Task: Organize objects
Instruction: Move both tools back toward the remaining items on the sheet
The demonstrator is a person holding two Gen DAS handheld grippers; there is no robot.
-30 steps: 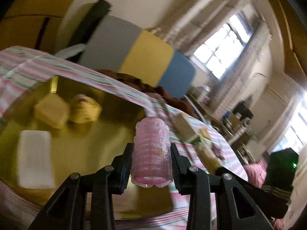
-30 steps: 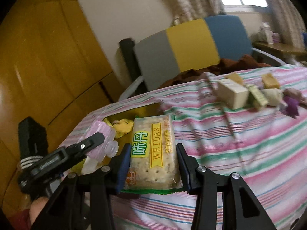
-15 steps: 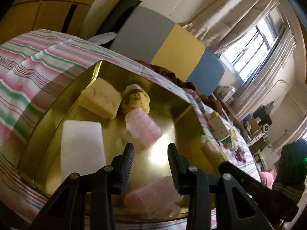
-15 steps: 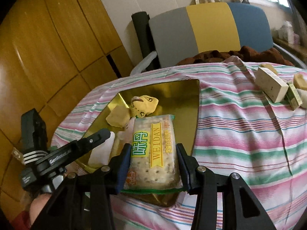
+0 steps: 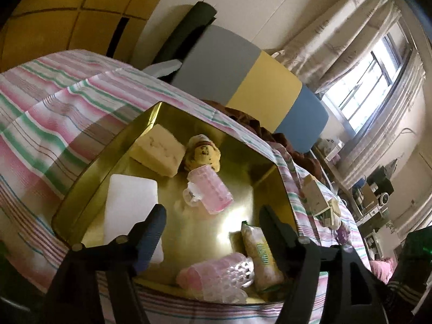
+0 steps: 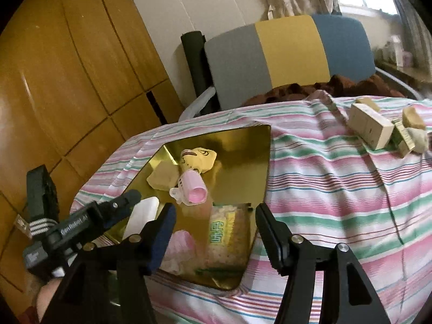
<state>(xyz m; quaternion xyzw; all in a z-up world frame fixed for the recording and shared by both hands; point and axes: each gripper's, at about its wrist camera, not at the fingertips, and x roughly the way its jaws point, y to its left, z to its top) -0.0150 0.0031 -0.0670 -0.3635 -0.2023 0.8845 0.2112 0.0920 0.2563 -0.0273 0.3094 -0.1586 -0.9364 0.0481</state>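
A shiny gold tray [image 5: 81, 178] [image 6: 259, 162] lies on the striped cloth. In it lie a pink hair roller [image 5: 209, 191] [image 6: 191, 189], a second pink roller [image 5: 216, 275] at the near edge, a cracker packet [image 5: 260, 256] [image 6: 224, 240], a yellow sponge [image 5: 158, 152], a yellow plush toy [image 5: 202, 154] [image 6: 198, 159] and a white block [image 5: 129, 202]. My left gripper [image 5: 212, 217] is open and empty above the tray's near edge. My right gripper [image 6: 213, 220] is open and empty just above the cracker packet.
Further right on the cloth lie a beige box [image 6: 371, 127] and several small items [image 6: 410, 132]. A grey, yellow and blue chair [image 6: 286, 54] stands behind the table. Wooden panels [image 6: 67, 81] are at the left.
My left gripper let go of the pink roller, which now lies in the tray. My right gripper opened and dropped the cracker packet into the tray. Both grippers drew back slightly.
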